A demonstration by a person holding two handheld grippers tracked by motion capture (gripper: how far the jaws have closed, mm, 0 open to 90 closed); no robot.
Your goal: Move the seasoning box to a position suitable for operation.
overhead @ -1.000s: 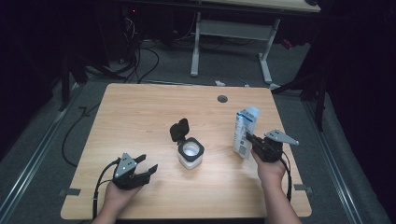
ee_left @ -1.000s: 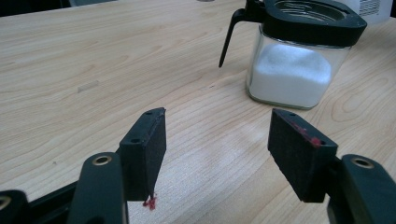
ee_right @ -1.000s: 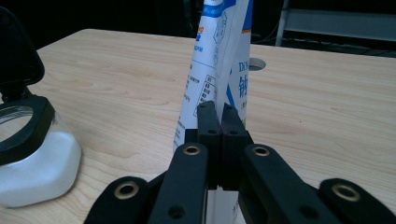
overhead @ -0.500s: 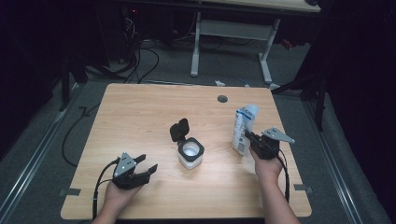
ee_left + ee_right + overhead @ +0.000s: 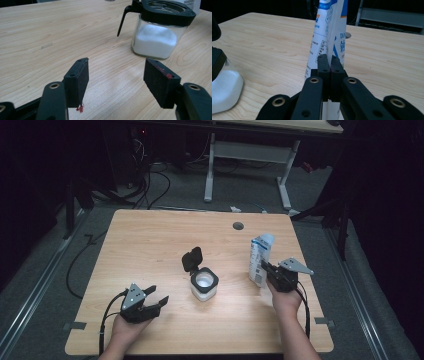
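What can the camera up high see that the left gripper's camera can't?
High view alone: the person's two hands, the round hole in the table, cables on the floor, and the right hand-held gripper, shut against the carton.

Left gripper view alone: the open pads of the left hand-held gripper close up, one smeared red, and white powder through the jar's glass.

Both: the jar with its lid flipped up, and the wooden table.

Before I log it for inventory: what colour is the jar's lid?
Black; the jar's lid shows best in the high view.
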